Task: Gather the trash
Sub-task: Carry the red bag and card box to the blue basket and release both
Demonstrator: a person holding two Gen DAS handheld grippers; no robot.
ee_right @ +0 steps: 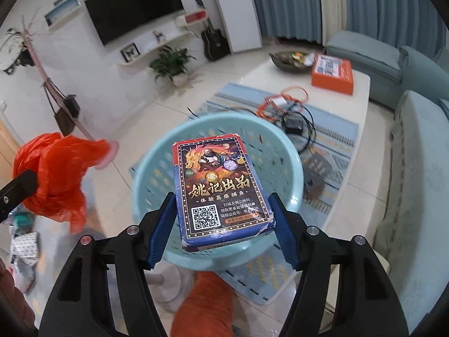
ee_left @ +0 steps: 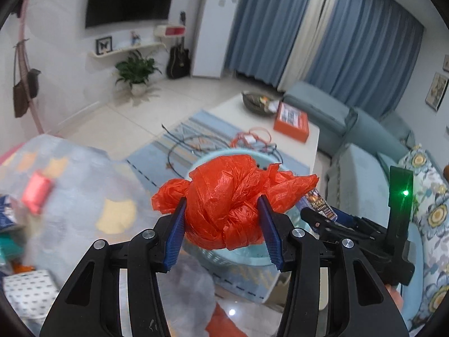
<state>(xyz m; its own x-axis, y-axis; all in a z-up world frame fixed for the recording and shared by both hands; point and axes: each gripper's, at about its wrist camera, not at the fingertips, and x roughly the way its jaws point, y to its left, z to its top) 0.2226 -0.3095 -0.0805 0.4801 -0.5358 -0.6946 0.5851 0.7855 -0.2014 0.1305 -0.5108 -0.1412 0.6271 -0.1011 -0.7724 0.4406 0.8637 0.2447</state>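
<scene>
My left gripper point(ee_left: 223, 224) is shut on a crumpled orange plastic bag point(ee_left: 230, 196), held above the light blue basket point(ee_left: 252, 258). In the right wrist view the same orange bag point(ee_right: 53, 177) hangs at the left, beside the basket. My right gripper point(ee_right: 221, 224) is shut on a blue card box point(ee_right: 219, 191) printed with a dragon picture and a QR code. The box hangs flat over the open mouth of the round, slotted blue basket point(ee_right: 157, 165), which stands on the floor. The right gripper's black body point(ee_left: 362, 233) shows at the right of the left wrist view.
A white low table point(ee_right: 362, 106) carries an orange box point(ee_right: 332, 74), a dark bowl point(ee_right: 289, 60) and tangled orange and black cables point(ee_right: 289, 106). A patterned blue rug point(ee_right: 331, 140) lies underneath. A blue sofa point(ee_right: 421, 168) runs along the right. More litter point(ee_right: 25, 241) lies at the left.
</scene>
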